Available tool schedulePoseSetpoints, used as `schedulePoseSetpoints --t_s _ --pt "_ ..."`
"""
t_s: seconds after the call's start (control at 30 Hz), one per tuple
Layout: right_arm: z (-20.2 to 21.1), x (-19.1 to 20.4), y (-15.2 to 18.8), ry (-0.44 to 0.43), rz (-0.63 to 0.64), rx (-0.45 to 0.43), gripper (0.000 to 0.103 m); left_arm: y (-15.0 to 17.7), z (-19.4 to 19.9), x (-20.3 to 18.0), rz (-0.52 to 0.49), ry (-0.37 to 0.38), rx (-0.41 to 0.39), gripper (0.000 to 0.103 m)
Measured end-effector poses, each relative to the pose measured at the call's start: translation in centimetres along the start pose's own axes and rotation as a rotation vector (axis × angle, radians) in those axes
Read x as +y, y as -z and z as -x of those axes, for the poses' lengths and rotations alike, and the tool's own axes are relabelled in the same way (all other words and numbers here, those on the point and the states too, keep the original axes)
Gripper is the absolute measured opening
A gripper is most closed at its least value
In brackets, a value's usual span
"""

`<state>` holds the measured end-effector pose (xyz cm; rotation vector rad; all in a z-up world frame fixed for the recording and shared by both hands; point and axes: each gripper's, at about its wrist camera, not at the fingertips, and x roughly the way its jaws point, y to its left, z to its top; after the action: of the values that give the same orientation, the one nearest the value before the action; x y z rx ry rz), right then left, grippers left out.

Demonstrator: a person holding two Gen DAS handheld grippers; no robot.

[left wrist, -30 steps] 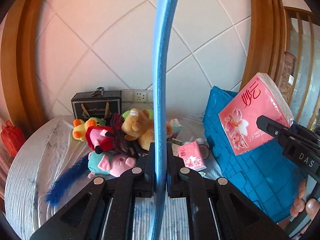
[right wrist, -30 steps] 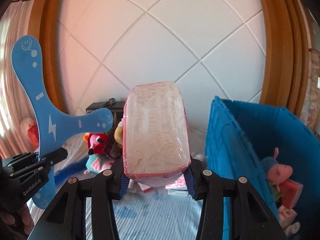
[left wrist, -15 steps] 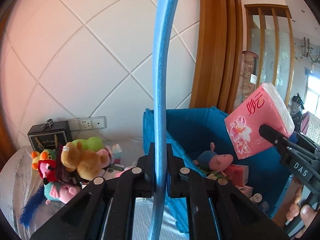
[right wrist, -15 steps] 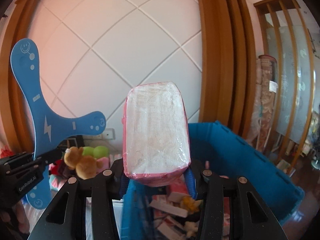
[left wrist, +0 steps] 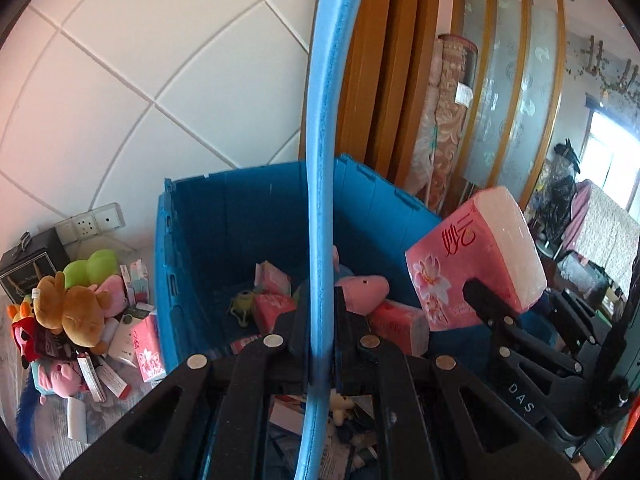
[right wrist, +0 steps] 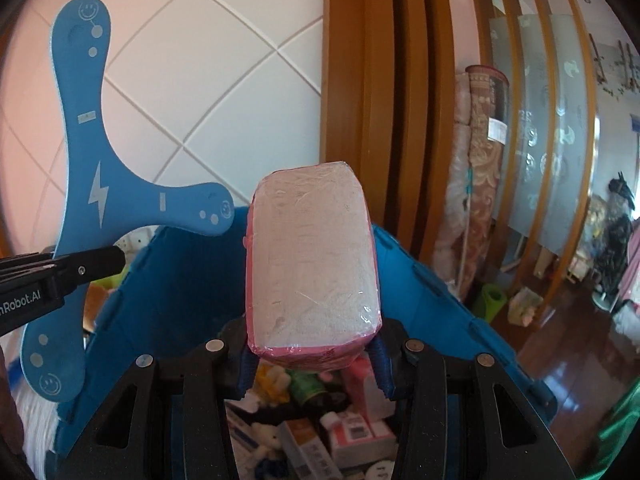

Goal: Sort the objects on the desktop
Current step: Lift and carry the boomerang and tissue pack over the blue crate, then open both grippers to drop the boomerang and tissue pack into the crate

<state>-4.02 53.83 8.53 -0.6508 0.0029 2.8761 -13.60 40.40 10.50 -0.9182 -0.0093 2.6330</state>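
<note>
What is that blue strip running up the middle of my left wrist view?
Observer: A boomerang seen edge-on. The right wrist view shows its flat face: three arms and a lightning bolt.
Operator: Any other marks on it?
Observer: Smiley faces at the arm tips.
Operator: Is the pack held from both sides?
Observer: Yes. The right gripper has its jaws pressed against both sides of it, above the bin.
</note>
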Motion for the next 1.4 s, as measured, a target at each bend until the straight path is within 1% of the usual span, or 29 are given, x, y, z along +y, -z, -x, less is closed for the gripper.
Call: schedulePoseSetpoints --t_s 0.07,0.23,0.3,0.37,0.4,0.47,0.53,0.6,0.73,0.8,0.83,0.87,0.9,1.03,1.17,1.4 --pt "-1.1 -1.1 0.4 -0.001 -0.001 0.031 0.045 0.4 -1.2 -0.9 -0.029 -0.009 0.068 0.008" --pt "-2.9 -2.4 1.9 -0.025 0.009 0.094 0.045 1.8 -3.3 -1.4 -0.048 -0.047 0.174 0.008" --pt "-3.3 -2.3 2.4 -0.033 0.019 0.122 0.045 2.4 -3.9 -1.4 -0.034 -0.049 0.205 0.008" --pt "-3.3 -2.1 2.9 -0.044 0.027 0.142 0.045 2.8 -3.9 -1.5 -0.045 -0.075 0.216 0.009" --pt "-3.2 -2.1 3.1 -0.050 0.029 0.150 0.045 3.1 -3.8 -1.5 -0.047 -0.087 0.216 0.011" --pt "-3.1 -2.2 3.4 -0.054 0.036 0.160 0.045 3.4 -3.3 -1.8 -0.053 -0.101 0.206 0.020" --pt "-2.8 -2.2 3.6 -0.051 0.042 0.162 0.046 3.7 -2.4 -2.1 -0.065 -0.122 0.175 0.041" --pt "-2.8 -2.3 3.9 -0.047 0.045 0.168 0.046 4.0 -1.7 -2.3 -0.083 -0.136 0.136 0.053" --pt "-3.3 -2.9 3.8 -0.016 0.055 0.176 0.047 4.2 -0.2 -2.5 -0.103 -0.154 0.084 0.054" --pt "-3.4 -3.3 3.7 -0.003 0.056 0.172 0.052 4.2 0.3 -2.3 -0.097 -0.151 0.078 0.054" --pt "-3.4 -3.3 3.6 0.004 0.058 0.173 0.066 4.1 0.4 -2.1 -0.091 -0.147 0.077 0.054" --pt "-3.3 -3.3 3.6 0.011 0.063 0.172 0.085 4.2 0.6 -1.9 -0.081 -0.151 0.077 0.054" --pt "-3.3 -3.3 3.6 0.016 0.066 0.170 0.095 4.3 0.7 -1.7 -0.076 -0.147 0.079 0.054" --pt "-2.9 -3.3 3.7 0.021 0.071 0.171 0.103 5.0 1.1 -1.3 -0.069 -0.146 0.085 0.054" --pt "-2.6 -3.0 3.6 0.021 0.080 0.182 0.103 5.7 1.8 -0.6 -0.059 -0.135 0.068 0.054" --pt "-1.3 -0.7 3.7 0.003 0.086 0.179 0.103 6.7 4.7 1.4 -0.051 -0.143 -0.021 0.054"
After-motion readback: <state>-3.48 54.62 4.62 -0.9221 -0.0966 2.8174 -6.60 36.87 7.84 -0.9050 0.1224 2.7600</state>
